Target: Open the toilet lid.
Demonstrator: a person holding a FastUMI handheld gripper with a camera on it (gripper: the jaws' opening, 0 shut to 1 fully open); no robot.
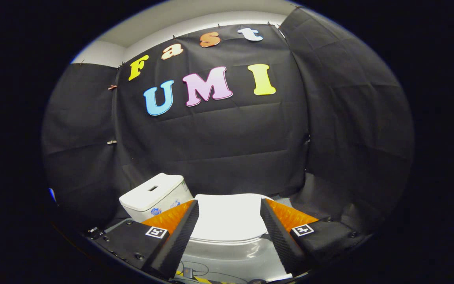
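Between the two spread fingers of the gripper [229,207] lies the white toilet lid [229,219], seen from the front and a little above, flat down on the toilet bowl [231,256]. The jaws stand wide open, one finger at each side of the lid's width, and they have hold of nothing; whether the fingertips touch the lid's edges cannot be told. Beyond the left finger, behind the lid, sits the white cistern [154,195] with a flush button slot in its top and a small sticker on its front face. Black cloth [231,146] hangs as the booth's wall behind the toilet and folds round both sides. Below the bowl's front, a thin cable [195,268] runs across the floor.
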